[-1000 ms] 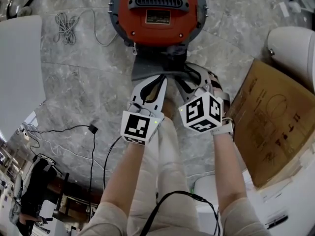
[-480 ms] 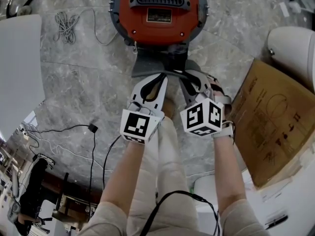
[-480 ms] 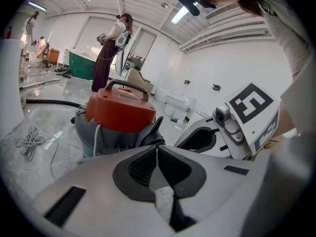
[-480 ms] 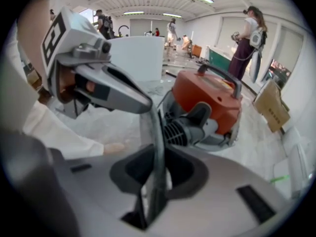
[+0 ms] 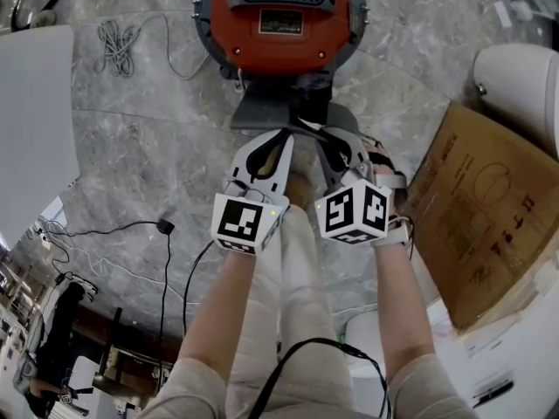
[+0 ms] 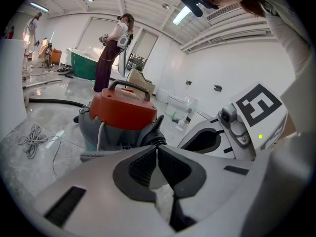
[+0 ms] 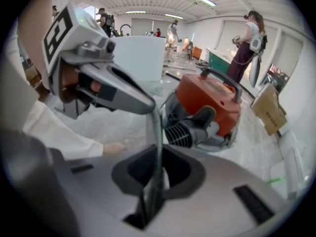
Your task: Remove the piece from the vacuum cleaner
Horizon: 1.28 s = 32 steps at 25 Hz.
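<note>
The red vacuum cleaner (image 5: 279, 16) on its grey base stands on the stone floor ahead. A dark ribbed hose socket (image 7: 190, 130) juts from its front toward me. Both grippers hover just in front of that socket, tips almost together. My left gripper (image 5: 284, 140) is shut, and a thin grey strip (image 7: 154, 132) seems to start at its tip. That strip runs edge-on between the pads of my right gripper (image 7: 155, 177), whose jaws are closing on it. What the strip joins to at the vacuum is hidden.
A flat cardboard box (image 5: 480, 216) lies to the right, with a white rounded tub (image 5: 520, 85) behind it. A coiled cord (image 5: 118, 46) and a black cable with plug (image 5: 164, 228) lie at the left, beside a white panel (image 5: 35, 120). People stand far back.
My right gripper has slid left toward the left one and its jaws have gone from wide apart to nearly together. The left gripper has hardly moved.
</note>
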Each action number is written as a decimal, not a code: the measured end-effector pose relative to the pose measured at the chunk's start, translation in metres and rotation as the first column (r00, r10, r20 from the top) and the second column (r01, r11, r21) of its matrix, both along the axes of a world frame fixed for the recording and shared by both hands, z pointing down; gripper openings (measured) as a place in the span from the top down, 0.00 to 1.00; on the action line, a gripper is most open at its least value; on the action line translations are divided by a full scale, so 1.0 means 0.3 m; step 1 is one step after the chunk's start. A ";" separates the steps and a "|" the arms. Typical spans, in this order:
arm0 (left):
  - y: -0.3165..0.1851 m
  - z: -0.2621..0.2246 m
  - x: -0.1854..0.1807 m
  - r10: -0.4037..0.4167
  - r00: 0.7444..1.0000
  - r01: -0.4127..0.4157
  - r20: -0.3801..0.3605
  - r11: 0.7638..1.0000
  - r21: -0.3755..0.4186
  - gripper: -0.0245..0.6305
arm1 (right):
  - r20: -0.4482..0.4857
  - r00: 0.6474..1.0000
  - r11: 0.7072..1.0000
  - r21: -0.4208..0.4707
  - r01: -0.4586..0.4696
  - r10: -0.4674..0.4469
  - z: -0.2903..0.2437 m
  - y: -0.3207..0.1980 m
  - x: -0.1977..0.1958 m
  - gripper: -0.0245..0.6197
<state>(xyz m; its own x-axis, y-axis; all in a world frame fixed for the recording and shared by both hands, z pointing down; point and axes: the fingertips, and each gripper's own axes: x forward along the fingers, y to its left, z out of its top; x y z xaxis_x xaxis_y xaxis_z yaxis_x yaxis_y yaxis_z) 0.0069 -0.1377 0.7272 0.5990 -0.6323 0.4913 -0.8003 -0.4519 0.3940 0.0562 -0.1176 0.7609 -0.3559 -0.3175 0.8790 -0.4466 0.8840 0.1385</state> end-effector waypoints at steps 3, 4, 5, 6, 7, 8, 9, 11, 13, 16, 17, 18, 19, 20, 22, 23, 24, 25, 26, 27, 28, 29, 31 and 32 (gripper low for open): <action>0.016 0.007 -0.006 -0.008 1.000 0.008 -0.002 1.000 -0.008 0.93 | 0.003 1.000 1.000 -0.004 0.015 -0.015 -0.002 0.015 -0.013 0.90; 0.021 0.009 -0.008 -0.013 1.000 0.013 -0.004 1.000 -0.010 0.93 | 0.004 1.000 1.000 -0.005 0.019 -0.019 -0.001 0.022 -0.020 0.90; 0.025 0.011 -0.011 -0.017 1.000 0.017 -0.005 1.000 -0.013 0.93 | 0.001 1.000 1.000 -0.006 0.021 -0.021 0.002 0.031 -0.024 0.90; 0.028 0.013 -0.011 -0.020 1.000 0.019 -0.007 1.000 -0.015 0.93 | -0.003 1.000 1.000 -0.008 0.021 -0.021 0.008 0.040 -0.026 0.90; 0.033 0.015 -0.009 -0.020 1.000 0.019 -0.009 1.000 -0.017 0.93 | -0.006 1.000 1.000 -0.013 0.020 -0.021 0.014 0.050 -0.026 0.90; 0.039 0.015 -0.006 -0.017 1.000 0.017 -0.010 1.000 -0.018 0.93 | -0.009 1.000 1.000 -0.019 0.022 -0.022 0.019 0.061 -0.025 0.90; 0.044 0.015 -0.004 -0.013 1.000 0.013 -0.010 1.000 -0.015 0.93 | -0.014 1.000 0.999 -0.023 0.025 -0.026 0.023 0.072 -0.025 0.90; 0.049 0.013 -0.005 -0.010 1.000 0.009 -0.009 1.000 -0.009 0.93 | -0.024 0.999 0.999 -0.031 0.034 -0.034 0.028 0.092 -0.028 0.90; 0.051 0.013 -0.009 -0.015 1.000 0.015 -0.010 1.000 -0.008 0.93 | -0.027 0.999 0.999 -0.036 0.041 -0.042 0.028 0.111 -0.033 0.90; 0.060 0.012 -0.009 -0.019 1.000 0.019 -0.017 1.000 -0.013 0.93 | -0.022 0.999 0.998 -0.043 0.043 -0.044 0.023 0.140 -0.038 0.90; 0.062 0.010 -0.009 -0.017 1.000 0.016 -0.017 1.000 -0.011 0.93 | -0.019 0.999 0.998 -0.046 0.039 -0.040 0.022 0.148 -0.040 0.90; 0.064 0.008 -0.009 -0.014 1.000 0.014 -0.017 1.000 -0.008 0.93 | -0.016 0.999 0.998 -0.048 0.036 -0.037 0.021 0.153 -0.042 0.90; 0.065 0.006 -0.010 -0.012 1.000 0.012 -0.017 1.000 -0.006 0.93 | -0.014 0.999 0.998 -0.049 0.033 -0.034 0.018 0.158 -0.045 0.90; 0.067 0.004 -0.012 -0.012 1.000 0.012 -0.016 1.000 -0.005 0.93 | -0.013 0.999 0.998 -0.049 0.034 -0.034 0.015 0.162 -0.048 0.90; 0.073 -0.006 -0.016 -0.014 1.000 0.014 -0.017 1.000 -0.003 0.93 | -0.014 0.999 0.998 -0.044 0.038 -0.039 0.003 0.172 -0.054 0.90; 0.079 -0.012 -0.018 -0.015 1.000 0.015 -0.017 1.000 -0.003 0.93 | -0.014 0.999 0.998 -0.040 0.040 -0.041 -0.005 0.178 -0.056 0.90; 0.085 -0.018 -0.019 -0.015 1.000 0.015 -0.017 1.000 -0.003 0.93 | -0.014 0.999 0.998 -0.036 0.041 -0.042 -0.014 0.183 -0.058 0.90; 0.090 -0.025 -0.021 -0.016 1.000 0.016 -0.017 1.000 -0.002 0.93 | -0.014 0.999 0.999 -0.032 0.043 -0.043 -0.024 0.187 -0.059 0.90; 0.095 -0.032 -0.022 -0.017 1.000 0.017 -0.017 1.000 -0.001 0.93 | -0.013 0.999 0.999 -0.027 0.045 -0.045 -0.033 0.189 -0.060 0.90; 0.100 -0.040 -0.023 -0.019 1.000 0.019 -0.018 1.000 0.000 0.93 | -0.013 0.999 0.999 -0.021 0.049 -0.049 -0.043 0.191 -0.061 0.90; 0.104 -0.048 -0.023 -0.021 1.000 0.021 -0.019 1.000 0.002 0.93 | -0.013 0.998 0.998 -0.014 0.054 -0.054 -0.052 0.192 -0.062 0.90; 0.108 -0.058 -0.023 -0.022 1.000 0.022 -0.021 1.000 0.006 0.93 | -0.014 0.998 0.998 -0.006 0.059 -0.059 -0.062 0.192 -0.062 0.90; 0.118 -0.081 -0.021 -0.023 0.999 0.024 -0.028 1.000 0.015 0.93 | -0.015 0.997 0.997 0.008 0.071 -0.071 -0.085 0.194 -0.061 0.90; 0.124 -0.095 -0.020 -0.024 0.999 0.025 -0.031 1.000 0.019 0.93 | -0.015 0.997 0.997 0.014 0.076 -0.076 -0.098 0.197 -0.060 0.90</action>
<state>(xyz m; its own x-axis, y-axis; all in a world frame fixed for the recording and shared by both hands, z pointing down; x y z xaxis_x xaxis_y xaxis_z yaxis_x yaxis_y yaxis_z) 0.0009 -0.1005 0.6988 0.5979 -0.6563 0.4602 -0.7988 -0.4403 0.4099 0.0381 -0.0584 0.7316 -0.3671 -0.3026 0.8796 -0.3763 0.9131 0.1571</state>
